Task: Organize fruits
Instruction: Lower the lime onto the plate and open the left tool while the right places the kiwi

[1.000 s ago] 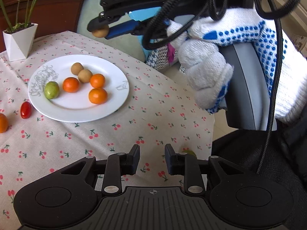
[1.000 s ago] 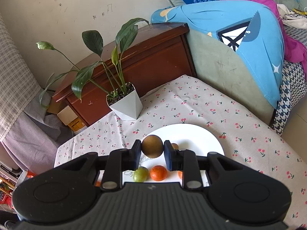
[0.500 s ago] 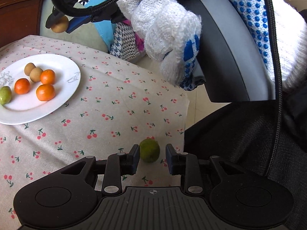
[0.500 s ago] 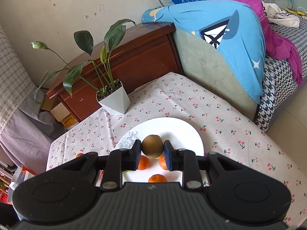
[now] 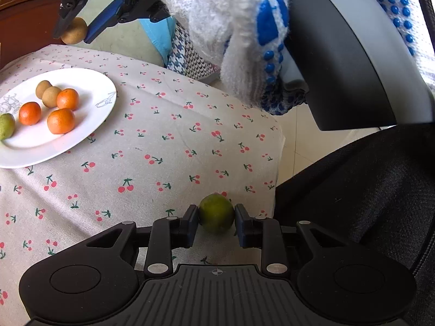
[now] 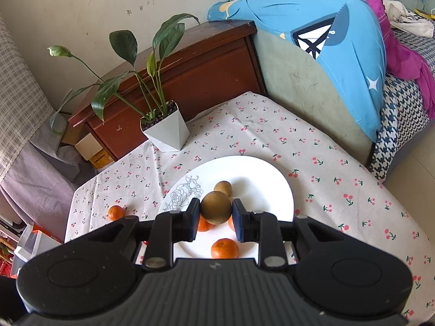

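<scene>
Partly hidden: the right gripper (image 6: pixel 216 209) covers much of the plate (image 6: pixel 261 174), so only some oranges (image 6: pixel 224 248) show under it.
Cut off: a green fruit (image 5: pixel 5 125) at the left view's edge.
Left gripper (image 5: pixel 216 217): jaws around a lime (image 5: pixel 216 212) near the cloth (image 5: pixel 163 146) corner; contact unclear.
Right gripper: clenched on a brown fruit (image 6: pixel 216 207), above the plate.
Left view only: the lime, a gloved hand (image 5: pixel 244 32), all five round fruits plated.
Right view only: a potted plant (image 6: pixel 165 131), a stray orange (image 6: pixel 116 213) on the cloth.
</scene>
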Tool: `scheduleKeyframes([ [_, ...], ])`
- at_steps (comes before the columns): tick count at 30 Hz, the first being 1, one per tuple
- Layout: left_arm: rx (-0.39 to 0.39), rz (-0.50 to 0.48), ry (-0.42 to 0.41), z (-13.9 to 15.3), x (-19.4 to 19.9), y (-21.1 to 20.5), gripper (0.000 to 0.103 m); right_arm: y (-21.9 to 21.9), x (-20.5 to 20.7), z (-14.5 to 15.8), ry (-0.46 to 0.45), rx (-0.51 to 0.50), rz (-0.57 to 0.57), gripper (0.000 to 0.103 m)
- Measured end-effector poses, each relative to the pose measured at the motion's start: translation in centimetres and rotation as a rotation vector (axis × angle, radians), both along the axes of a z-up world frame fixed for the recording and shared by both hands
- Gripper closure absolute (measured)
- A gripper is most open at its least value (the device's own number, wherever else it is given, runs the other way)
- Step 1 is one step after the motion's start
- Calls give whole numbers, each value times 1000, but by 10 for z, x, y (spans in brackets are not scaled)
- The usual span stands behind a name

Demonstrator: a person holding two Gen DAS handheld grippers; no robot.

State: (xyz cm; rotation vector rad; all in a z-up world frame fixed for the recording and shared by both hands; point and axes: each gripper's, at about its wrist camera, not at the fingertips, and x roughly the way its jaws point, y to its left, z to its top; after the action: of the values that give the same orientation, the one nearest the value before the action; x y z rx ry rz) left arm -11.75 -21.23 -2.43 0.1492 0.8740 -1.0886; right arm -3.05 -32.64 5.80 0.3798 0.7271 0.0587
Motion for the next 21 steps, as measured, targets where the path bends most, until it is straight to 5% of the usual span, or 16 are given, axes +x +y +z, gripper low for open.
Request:
scheduleKeyframes([
  [12,-83,312,-35,37,52,55,77,-16,7,-5,2,28,-40,77],
  [21,-88,439,-95,60,111,85,77,-13,18,-15,0,96,10,77],
])
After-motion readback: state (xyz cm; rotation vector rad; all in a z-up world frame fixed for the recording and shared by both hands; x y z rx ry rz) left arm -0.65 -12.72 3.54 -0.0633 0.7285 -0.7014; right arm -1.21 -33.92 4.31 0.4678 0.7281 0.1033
